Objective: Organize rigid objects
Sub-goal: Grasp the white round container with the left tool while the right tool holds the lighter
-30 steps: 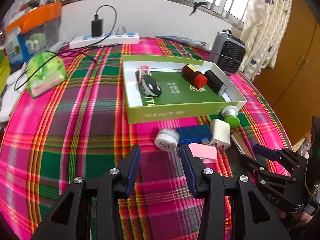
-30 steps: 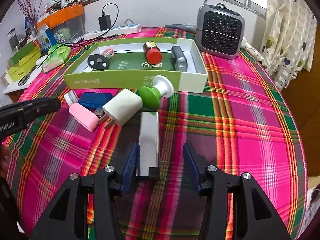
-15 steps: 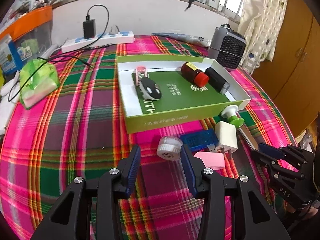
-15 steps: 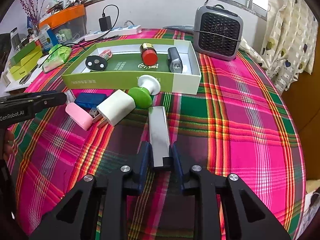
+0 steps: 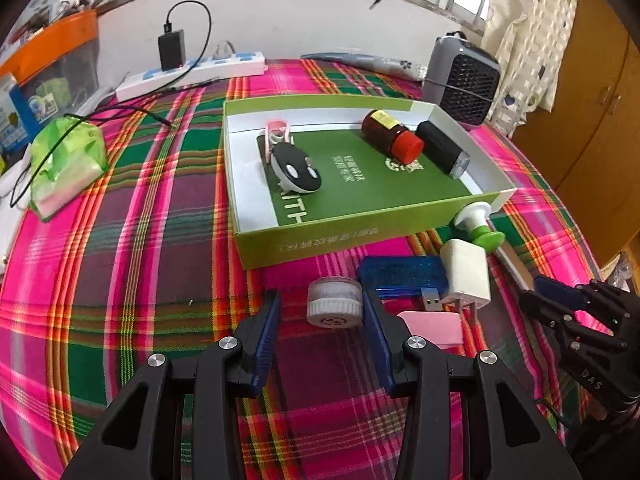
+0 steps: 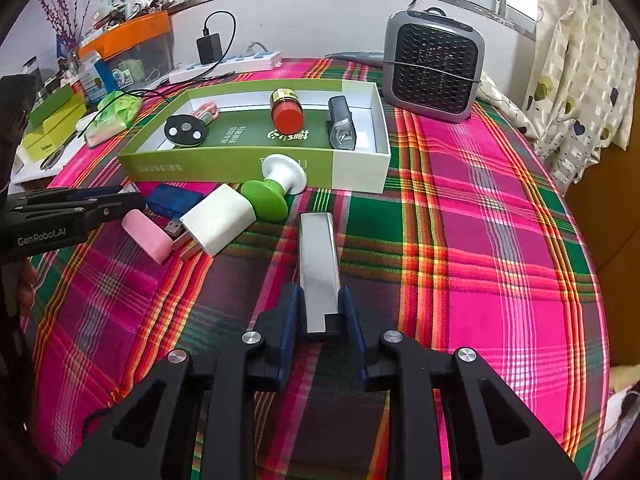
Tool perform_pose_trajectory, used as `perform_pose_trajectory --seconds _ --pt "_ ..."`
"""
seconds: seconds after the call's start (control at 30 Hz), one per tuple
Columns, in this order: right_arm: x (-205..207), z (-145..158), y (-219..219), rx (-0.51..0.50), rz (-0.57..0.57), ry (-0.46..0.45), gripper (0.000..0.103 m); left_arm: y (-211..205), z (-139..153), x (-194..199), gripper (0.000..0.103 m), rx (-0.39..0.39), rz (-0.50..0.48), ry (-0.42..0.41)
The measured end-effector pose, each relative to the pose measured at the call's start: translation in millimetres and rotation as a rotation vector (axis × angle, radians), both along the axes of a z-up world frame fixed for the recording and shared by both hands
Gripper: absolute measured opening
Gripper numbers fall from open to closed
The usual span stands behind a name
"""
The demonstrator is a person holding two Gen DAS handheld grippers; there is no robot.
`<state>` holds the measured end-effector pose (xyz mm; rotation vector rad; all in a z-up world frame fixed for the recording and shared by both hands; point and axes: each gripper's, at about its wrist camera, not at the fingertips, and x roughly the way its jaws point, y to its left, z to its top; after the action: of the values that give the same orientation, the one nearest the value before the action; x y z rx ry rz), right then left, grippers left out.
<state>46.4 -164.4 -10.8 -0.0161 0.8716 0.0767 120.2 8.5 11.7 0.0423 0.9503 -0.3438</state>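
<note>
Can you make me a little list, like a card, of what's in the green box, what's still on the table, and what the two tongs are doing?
in the box: black oval fob, pink clip, brown bottle with red cap, black flashlight
outside, beside the box: white jar, blue case, white plug, pink block, green-and-white knob
left tongs: open, white jar between the pads
right tongs: shut on silver bar
table cover: pink and green plaid
</note>
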Motion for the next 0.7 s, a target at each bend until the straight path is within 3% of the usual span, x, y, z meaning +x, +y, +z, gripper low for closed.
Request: perform_pose_trajectory --seconds 0.53,0.7 --pt "4.1 -0.1 -3.8 0.004 0.006 -0.008 0.025 -3.7 -2.2 -1.1 0.04 0.03 0.011 -0.041" --pt "4.0 -0.2 -4.0 0.009 0.007 -0.009 0.025 -2.0 -2.3 -1.1 0.03 0.038 0.035 -0.047"
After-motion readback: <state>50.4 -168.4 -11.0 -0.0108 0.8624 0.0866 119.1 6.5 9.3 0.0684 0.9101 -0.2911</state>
